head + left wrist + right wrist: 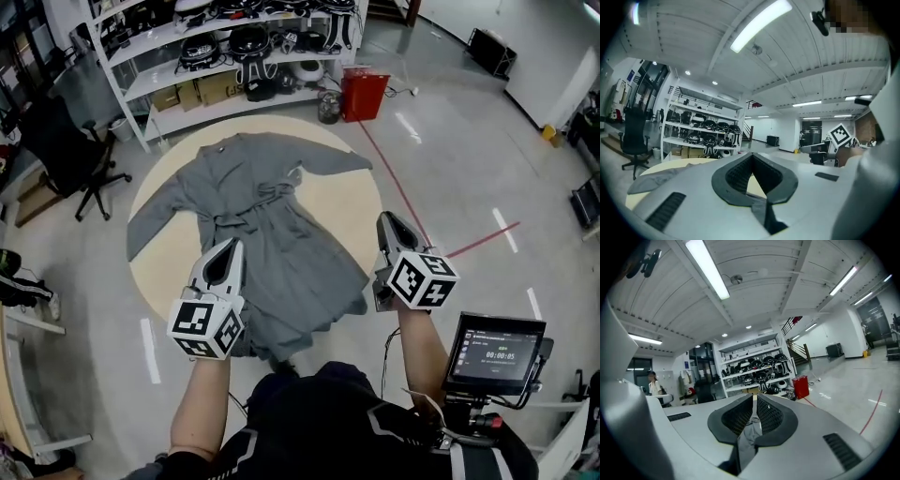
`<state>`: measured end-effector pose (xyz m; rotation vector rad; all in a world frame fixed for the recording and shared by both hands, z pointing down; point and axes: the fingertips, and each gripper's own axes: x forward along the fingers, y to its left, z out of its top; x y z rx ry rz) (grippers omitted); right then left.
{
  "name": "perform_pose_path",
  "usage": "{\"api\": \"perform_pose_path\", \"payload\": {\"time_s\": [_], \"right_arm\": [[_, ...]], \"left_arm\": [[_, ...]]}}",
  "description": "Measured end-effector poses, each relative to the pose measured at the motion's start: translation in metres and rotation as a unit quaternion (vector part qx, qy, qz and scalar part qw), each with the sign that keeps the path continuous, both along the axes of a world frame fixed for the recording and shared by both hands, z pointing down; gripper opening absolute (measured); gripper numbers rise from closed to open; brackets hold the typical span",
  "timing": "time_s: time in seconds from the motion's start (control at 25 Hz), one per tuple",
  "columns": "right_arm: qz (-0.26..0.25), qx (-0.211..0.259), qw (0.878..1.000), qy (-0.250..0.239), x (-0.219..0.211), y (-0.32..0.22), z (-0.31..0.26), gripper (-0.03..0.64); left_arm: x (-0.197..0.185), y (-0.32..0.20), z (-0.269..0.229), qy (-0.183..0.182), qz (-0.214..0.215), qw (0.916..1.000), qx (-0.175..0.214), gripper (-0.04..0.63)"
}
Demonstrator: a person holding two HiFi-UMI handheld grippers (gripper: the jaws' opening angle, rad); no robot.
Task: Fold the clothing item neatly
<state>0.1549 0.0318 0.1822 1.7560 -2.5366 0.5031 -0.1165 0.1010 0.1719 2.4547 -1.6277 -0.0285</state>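
At the far left a black swivel chair (75, 150) stands by a white metal shelf (187, 84) stacked with dark helmets and cardboard boxes. The left gripper (231, 246), a smooth grey wedge with ribbed black pads, is held level above the robe's left edge. Its jaws are pressed together at the tips and hold none of the cloth.

The robe (272, 234) lies flat and face up on a round beige mat (352, 211). It is soft, matte grey fabric with both long sleeves spread wide and a belt knotted at the waist. The collar points toward the shelf, and the flared hem ripples near the person's feet.

The right gripper (385, 218) hovers just off the robe's right hem, over the mat's rim. It is closed as well, and a crumpled grey strip shows low between its pads. Beyond it a red line (403, 197) runs across the glossy floor toward a red box (364, 92). A small monitor (495, 352) sits at the person's right.
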Motion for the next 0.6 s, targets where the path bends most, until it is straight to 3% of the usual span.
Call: {"api": "perform_pose_path", "payload": {"time_s": [0.16, 0.24, 0.6], "right_arm": [[0.049, -0.049, 0.997, 0.014, 0.001, -0.081, 0.039, 0.02], [0.064, -0.071, 0.995, 0.011, 0.008, -0.123, 0.062, 0.062], [0.112, -0.183, 0.976, -0.04, 0.054, -0.326, 0.2, 0.14]], "left_arm": [[-0.002, -0.09, 0.037, 0.021, 0.021, 0.9984, -0.048, -0.012], [0.002, -0.13, 0.055, 0.029, 0.026, 0.9968, -0.07, -0.012], [0.061, -0.281, 0.168, -0.027, 0.021, 0.9826, -0.182, -0.01]]}}
